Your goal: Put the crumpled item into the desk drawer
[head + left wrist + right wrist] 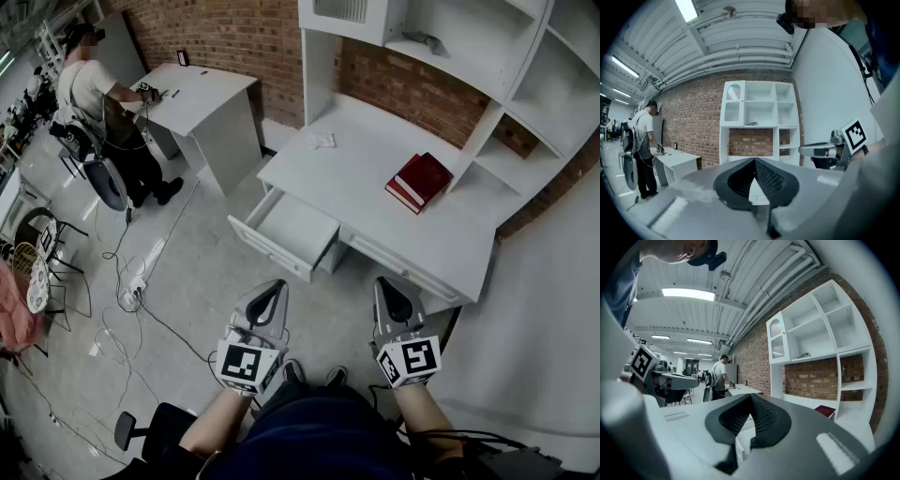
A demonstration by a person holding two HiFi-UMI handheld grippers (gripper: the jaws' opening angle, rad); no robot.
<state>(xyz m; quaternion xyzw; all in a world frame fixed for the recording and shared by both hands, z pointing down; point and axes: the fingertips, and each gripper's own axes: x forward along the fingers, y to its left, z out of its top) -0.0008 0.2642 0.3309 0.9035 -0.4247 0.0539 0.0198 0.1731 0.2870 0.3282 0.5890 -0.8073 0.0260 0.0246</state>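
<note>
Lying on the desk (pixel 375 178), left rear: crumpled item (pixel 323 140), white, long axis roughly across the frame, seen only in the head view. Drawer (pixel 295 227) open below it. Left gripper (pixel 277 285) and right gripper (pixel 386 282): jaws together, empty, well apart from the desk.

The drawer (pixel 267 246) stands pulled out at the near left of the surface (pixel 375 169), open from above. The surface's middle lies free. A red book (pixel 419 180) sits at its right, and shelving (pixel 487 131) walls the far and right sides.
</note>
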